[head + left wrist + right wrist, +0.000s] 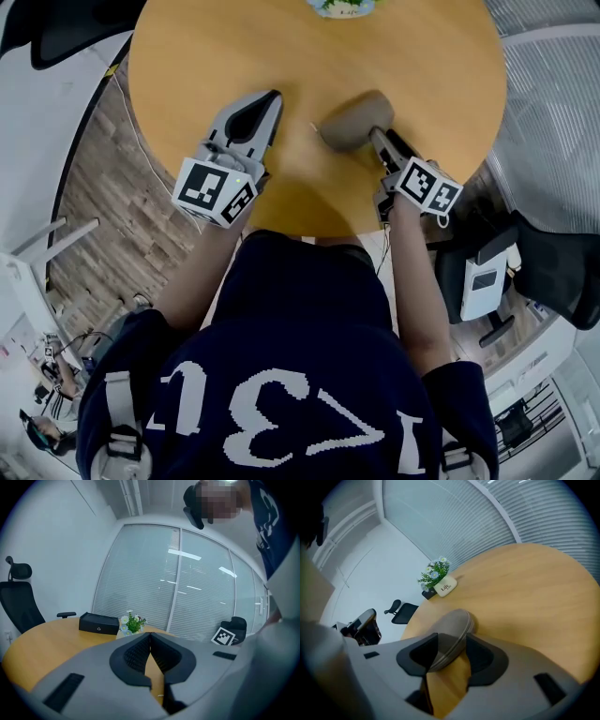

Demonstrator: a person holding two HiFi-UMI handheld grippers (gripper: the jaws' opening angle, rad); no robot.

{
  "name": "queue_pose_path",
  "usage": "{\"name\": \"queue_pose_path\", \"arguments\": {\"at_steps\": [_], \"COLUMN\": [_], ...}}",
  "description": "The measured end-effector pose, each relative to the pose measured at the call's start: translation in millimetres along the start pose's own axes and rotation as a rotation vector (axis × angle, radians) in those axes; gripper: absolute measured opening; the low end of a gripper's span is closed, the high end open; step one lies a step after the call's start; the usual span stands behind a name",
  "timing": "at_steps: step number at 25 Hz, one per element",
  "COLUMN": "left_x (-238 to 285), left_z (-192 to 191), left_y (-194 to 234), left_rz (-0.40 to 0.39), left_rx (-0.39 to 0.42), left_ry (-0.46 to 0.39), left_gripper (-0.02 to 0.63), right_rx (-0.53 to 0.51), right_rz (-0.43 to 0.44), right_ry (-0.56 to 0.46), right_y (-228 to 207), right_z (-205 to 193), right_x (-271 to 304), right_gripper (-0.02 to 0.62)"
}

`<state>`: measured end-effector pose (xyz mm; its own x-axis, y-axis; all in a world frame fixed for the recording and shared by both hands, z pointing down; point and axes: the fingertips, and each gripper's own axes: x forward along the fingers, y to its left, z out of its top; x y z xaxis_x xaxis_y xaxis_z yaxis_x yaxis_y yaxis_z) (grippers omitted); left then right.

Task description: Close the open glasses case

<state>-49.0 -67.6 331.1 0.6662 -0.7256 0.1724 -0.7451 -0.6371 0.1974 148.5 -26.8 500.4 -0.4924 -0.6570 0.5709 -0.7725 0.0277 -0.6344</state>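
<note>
A round wooden tabletop in a blind-lined office is carrying the glasses case, seemingly shut already, near its front edge. The right tongs are straddling it, released; the left tongs are sitting clenched, empty. Probably only withdrawing is remaining.

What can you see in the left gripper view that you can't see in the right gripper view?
Only the left gripper view shows the left gripper, jaws together, and a marker cube. Only the right gripper view shows the glasses case, between the parted jaws of the right gripper. Both show the wooden table, the flowers and the window blinds.
</note>
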Motion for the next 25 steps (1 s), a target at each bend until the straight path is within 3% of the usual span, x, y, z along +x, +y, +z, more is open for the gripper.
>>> {"name": "queue_pose_path", "arguments": {"at_steps": [5,6,7,13,16,21,25], "left_x": [-9.2,-11.5,-13.5,-19.0,-18.7,-12.6,-8.7], "left_z": [-0.2,-0.5,-1.0,-4.3,-5.0,-20.8,-50.0], "left_y": [4.8,6.4,7.8,13.2,15.4,10.8,14.7], "left_rz": [0.0,0.004,0.008,0.027,0.028,-0.03,-0.064], "left_rx": [0.017,0.018,0.017,0.005,0.014,-0.002,0.031], "left_ry": [0.018,0.02,0.022,0.031,0.033,0.074,0.167], "left_gripper": [0.014,0.014,0.014,0.014,0.014,0.014,0.014], "right_rx": [0.026,0.041,0.048,-0.03,-0.143,-0.419,-0.564], "right_rz": [0.089,0.106,0.122,0.201,0.268,0.419,0.412], "right_ry": [0.033,0.031,0.032,0.131,0.246,0.519,0.491], "right_y": [-3.1,-4.5,-6.0,5.3,28.0,87.2,116.5], "right_z": [11.5,16.0,20.4,37.2,33.6,-14.5,-20.2], "right_x": [6.6,8.0,9.8,37.3,55.9,79.8,102.8], "right_gripper": [0.176,0.079,0.027,0.029,0.029,0.029,0.029]}}
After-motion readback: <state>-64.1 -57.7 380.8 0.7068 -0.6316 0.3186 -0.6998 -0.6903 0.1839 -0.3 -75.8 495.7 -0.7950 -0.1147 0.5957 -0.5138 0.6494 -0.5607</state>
